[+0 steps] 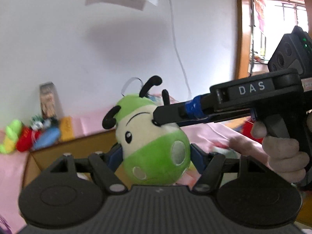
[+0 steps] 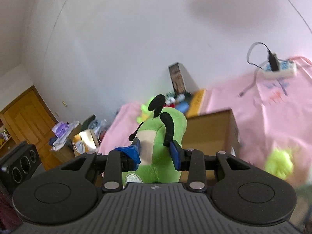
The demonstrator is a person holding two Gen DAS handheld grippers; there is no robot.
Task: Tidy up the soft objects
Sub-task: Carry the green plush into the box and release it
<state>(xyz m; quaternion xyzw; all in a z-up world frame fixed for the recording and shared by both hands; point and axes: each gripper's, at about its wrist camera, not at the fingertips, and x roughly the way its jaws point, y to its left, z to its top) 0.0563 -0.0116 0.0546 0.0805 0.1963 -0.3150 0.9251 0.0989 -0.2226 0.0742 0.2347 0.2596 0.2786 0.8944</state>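
Both grippers [image 1: 156, 154] [image 2: 157, 152] around green plush [image 1: 156, 136]

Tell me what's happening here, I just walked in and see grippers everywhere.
A person holds a gripper in each hand, and both are clamped on one green plush toy. The left gripper squeezes its body; the right gripper pinches its head. The toy is held above an open cardboard box on a pink-covered surface.
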